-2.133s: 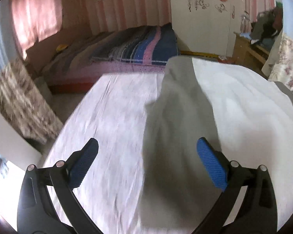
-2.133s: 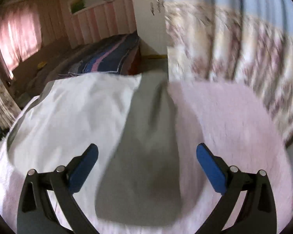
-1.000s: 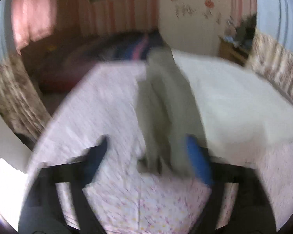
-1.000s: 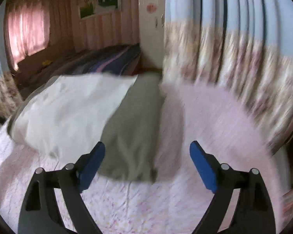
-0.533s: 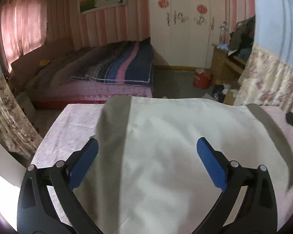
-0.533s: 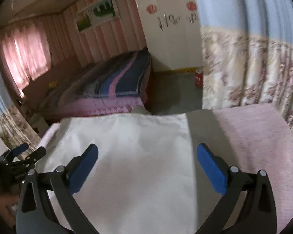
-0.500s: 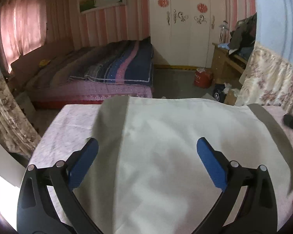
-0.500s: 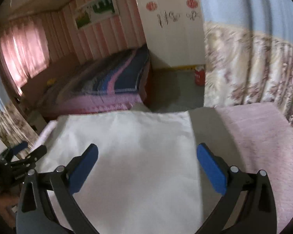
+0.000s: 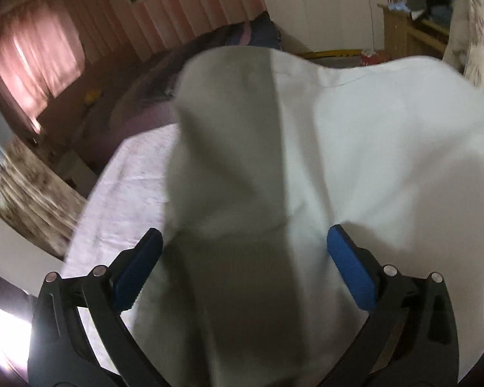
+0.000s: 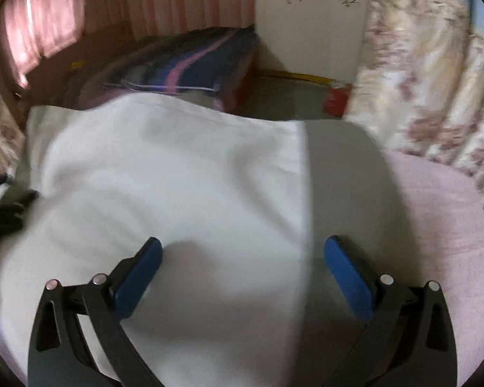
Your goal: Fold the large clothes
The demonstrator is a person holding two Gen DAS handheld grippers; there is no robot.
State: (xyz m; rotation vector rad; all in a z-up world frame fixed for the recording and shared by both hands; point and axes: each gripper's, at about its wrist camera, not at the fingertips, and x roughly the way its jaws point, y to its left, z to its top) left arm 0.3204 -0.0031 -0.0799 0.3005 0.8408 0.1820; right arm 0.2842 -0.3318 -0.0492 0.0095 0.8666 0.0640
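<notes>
A large white garment (image 9: 387,148) with grey side panels lies spread on a pink patterned cloth (image 9: 135,174). In the left wrist view my left gripper (image 9: 242,261) is open and empty, close above the grey left panel (image 9: 229,148), which looks humped up. In the right wrist view the garment (image 10: 177,174) fills the middle, with its grey right panel (image 10: 348,180) beside the white part. My right gripper (image 10: 242,264) is open and empty just above the seam between white and grey. The garment's near edge is hidden under both grippers.
A bed with a striped blue and pink cover (image 10: 190,61) stands beyond the surface. A white wardrobe (image 10: 309,16) is at the back. Floral curtains (image 10: 435,74) hang at the right. A wooden desk (image 9: 409,32) with clothes is at the back right. A red object (image 10: 337,100) sits on the floor.
Both grippers have come down and in, closer to the garment. The left view now centres on the grey left panel, which looks raised. Both stay open.
</notes>
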